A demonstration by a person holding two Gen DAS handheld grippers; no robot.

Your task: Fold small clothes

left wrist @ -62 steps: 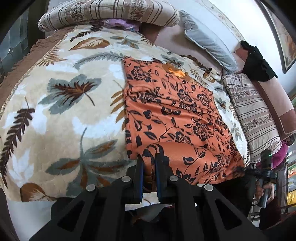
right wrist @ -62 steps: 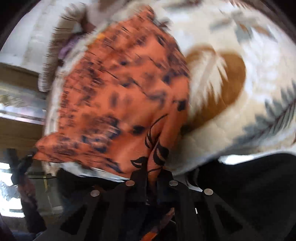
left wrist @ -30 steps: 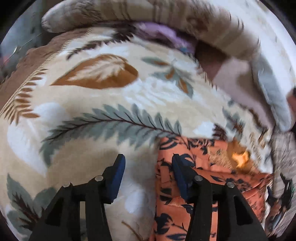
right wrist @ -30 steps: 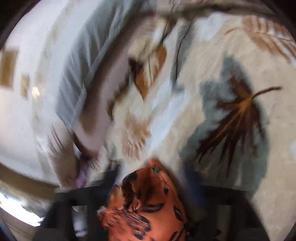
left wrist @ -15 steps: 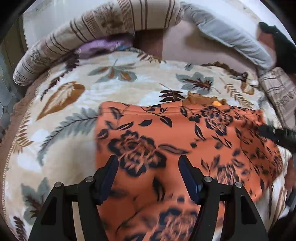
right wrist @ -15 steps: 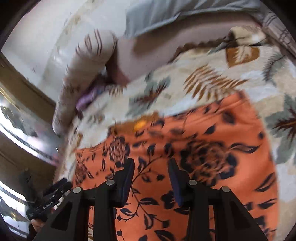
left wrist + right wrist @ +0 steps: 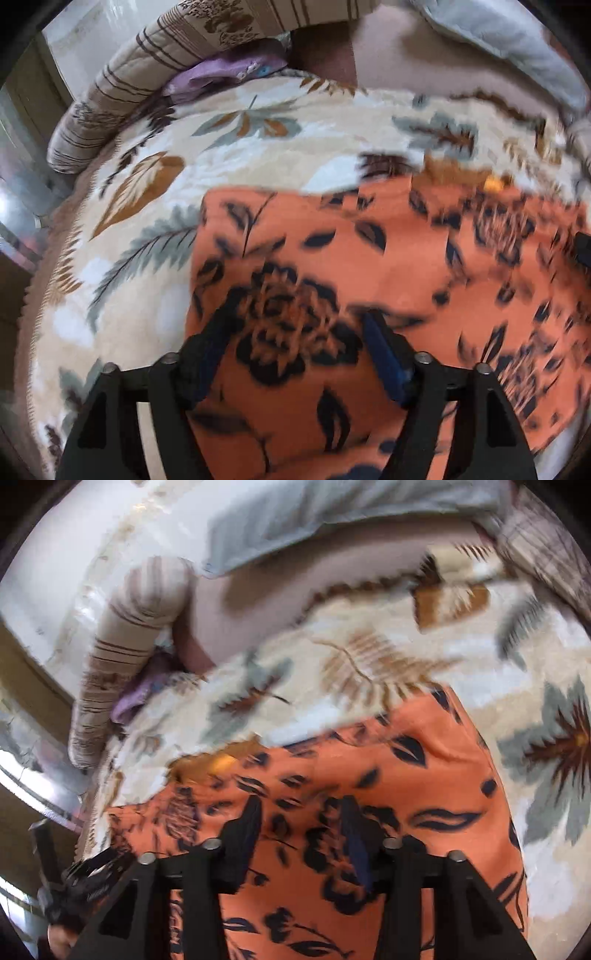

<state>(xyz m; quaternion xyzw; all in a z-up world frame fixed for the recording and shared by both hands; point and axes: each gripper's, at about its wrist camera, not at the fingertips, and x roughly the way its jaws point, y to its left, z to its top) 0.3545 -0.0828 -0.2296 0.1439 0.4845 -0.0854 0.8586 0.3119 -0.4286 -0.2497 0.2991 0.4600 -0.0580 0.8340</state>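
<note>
An orange garment with black flowers (image 7: pixel 406 266) lies folded over on the leaf-print blanket (image 7: pixel 155 229); the right wrist view shows it as well (image 7: pixel 424 775). My left gripper (image 7: pixel 299 328) hovers over the cloth near its left edge. Its jaws are opening, with only the flat fabric beneath them and nothing pinched. My right gripper (image 7: pixel 301 821) hangs above the cloth's other half, jaws also opening and gripping nothing. The left gripper (image 7: pixel 74 878) shows at the lower left of the right wrist view. Both views are motion-blurred.
A striped bolster (image 7: pixel 155 74) and a purple cloth (image 7: pixel 221 74) lie at the blanket's far left. A grey pillow (image 7: pixel 498 33) and a brown sheet (image 7: pixel 388 66) sit behind. Bare blanket lies left of the garment and to its right (image 7: pixel 554 757).
Both grippers were shut on the garment's near hem, carried it to the far end and let go. Since half a second ago both have drawn back a little over the cloth with jaws wider.
</note>
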